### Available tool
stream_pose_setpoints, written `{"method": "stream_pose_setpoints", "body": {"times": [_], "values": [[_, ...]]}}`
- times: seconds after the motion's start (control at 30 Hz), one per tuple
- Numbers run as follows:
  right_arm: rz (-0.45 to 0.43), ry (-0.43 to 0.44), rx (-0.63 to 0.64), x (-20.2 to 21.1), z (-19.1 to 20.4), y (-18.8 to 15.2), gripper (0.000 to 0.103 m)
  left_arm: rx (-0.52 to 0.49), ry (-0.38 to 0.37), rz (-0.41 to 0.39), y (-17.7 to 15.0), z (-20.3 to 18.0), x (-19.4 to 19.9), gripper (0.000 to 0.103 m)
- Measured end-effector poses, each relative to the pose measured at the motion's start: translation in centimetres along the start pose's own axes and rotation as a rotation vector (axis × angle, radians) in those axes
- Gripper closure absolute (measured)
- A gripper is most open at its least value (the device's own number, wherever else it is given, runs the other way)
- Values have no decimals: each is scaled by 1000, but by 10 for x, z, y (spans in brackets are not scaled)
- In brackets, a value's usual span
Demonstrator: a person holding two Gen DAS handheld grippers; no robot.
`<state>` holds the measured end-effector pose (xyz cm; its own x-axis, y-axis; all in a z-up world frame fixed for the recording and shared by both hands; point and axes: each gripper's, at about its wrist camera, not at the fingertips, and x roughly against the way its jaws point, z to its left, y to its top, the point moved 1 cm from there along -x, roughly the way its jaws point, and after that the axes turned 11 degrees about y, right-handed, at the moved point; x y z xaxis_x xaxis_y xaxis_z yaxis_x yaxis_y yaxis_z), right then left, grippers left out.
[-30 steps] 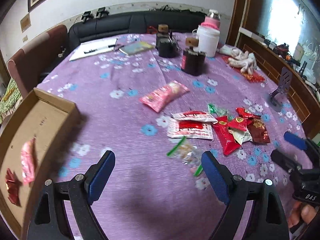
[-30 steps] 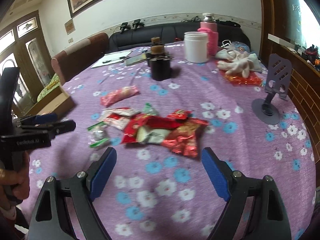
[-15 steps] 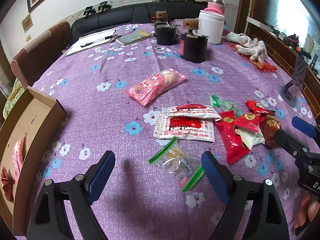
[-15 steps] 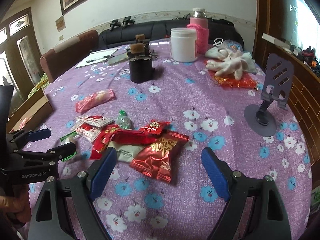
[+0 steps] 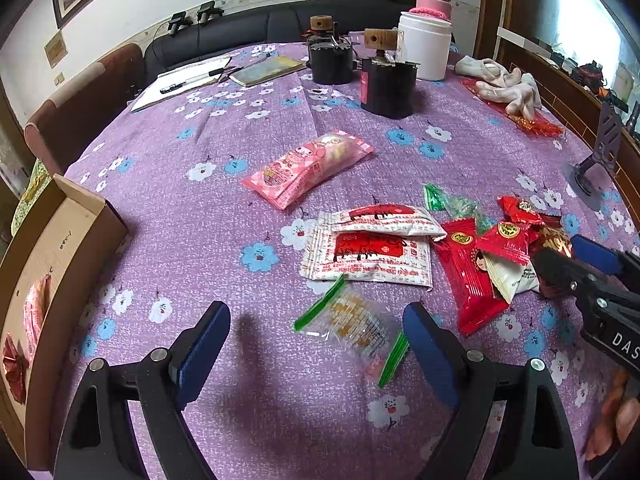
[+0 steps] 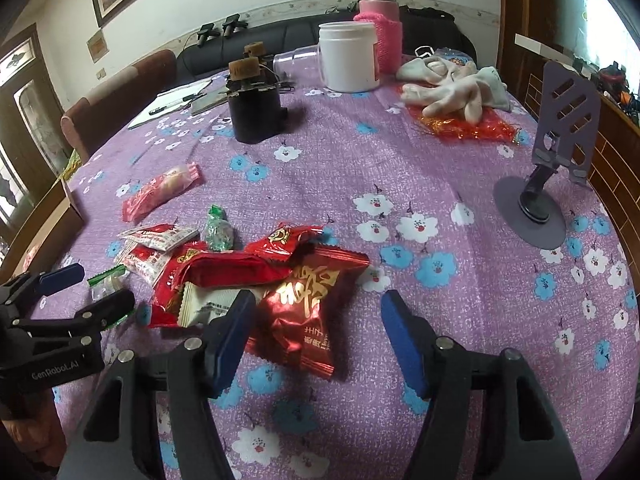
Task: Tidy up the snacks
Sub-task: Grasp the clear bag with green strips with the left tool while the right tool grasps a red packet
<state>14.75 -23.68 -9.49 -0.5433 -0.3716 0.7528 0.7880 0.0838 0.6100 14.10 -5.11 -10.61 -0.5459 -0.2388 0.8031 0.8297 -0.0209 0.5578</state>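
Observation:
Snacks lie in a heap on the purple flowered tablecloth (image 5: 200,220). My left gripper (image 5: 316,332) is open, low over a clear packet with green ends (image 5: 352,328) that lies between its fingers. My right gripper (image 6: 318,308) straddles a dark red foil packet (image 6: 304,312); its jaws are closing, and the right pad (image 6: 400,336) still stands apart from the packet. Beside these lie red packets (image 5: 468,272), two white-and-red sachets (image 5: 368,256), a green candy (image 5: 452,204) and a pink packet (image 5: 308,172). A cardboard box (image 5: 60,240) at the left holds a few snacks.
At the back stand two black jars (image 5: 386,84), a white tub (image 6: 348,58) and a pink flask (image 6: 380,36). White gloves (image 6: 452,84) on a red bag lie at the right rear. A purple phone stand (image 6: 552,160) is on the right, a notebook with pen (image 5: 180,84) on the left.
Both grippers came down and forward onto the snack heap. The right jaws narrowed around the dark red packet. The clear packet now lies between the left fingers.

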Motion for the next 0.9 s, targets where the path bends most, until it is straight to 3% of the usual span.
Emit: {"method": "stream_pose_setpoints", "body": {"times": [0.2, 0.33, 0.5, 0.57, 0.63, 0.9], "values": [[18, 13, 5, -11, 8, 7, 39, -11, -8, -1, 0, 1, -2, 12], [34, 14, -12, -16, 6, 9, 46, -37, -25, -8, -1, 2, -2, 14], [26, 7, -18, -14, 3, 7, 56, -72, -96, 0, 0, 3, 0, 37], [23, 7, -21, -12, 1, 6, 58, -80, -113, 4, 0, 3, 2, 57], [17, 11, -29, -10, -1, 5, 62, -88, -120, 4, 0, 2, 3, 69], [-11, 27, -46, 1, -8, 3, 71, -101, -187, 2, -5, 7, 10, 76]]}}
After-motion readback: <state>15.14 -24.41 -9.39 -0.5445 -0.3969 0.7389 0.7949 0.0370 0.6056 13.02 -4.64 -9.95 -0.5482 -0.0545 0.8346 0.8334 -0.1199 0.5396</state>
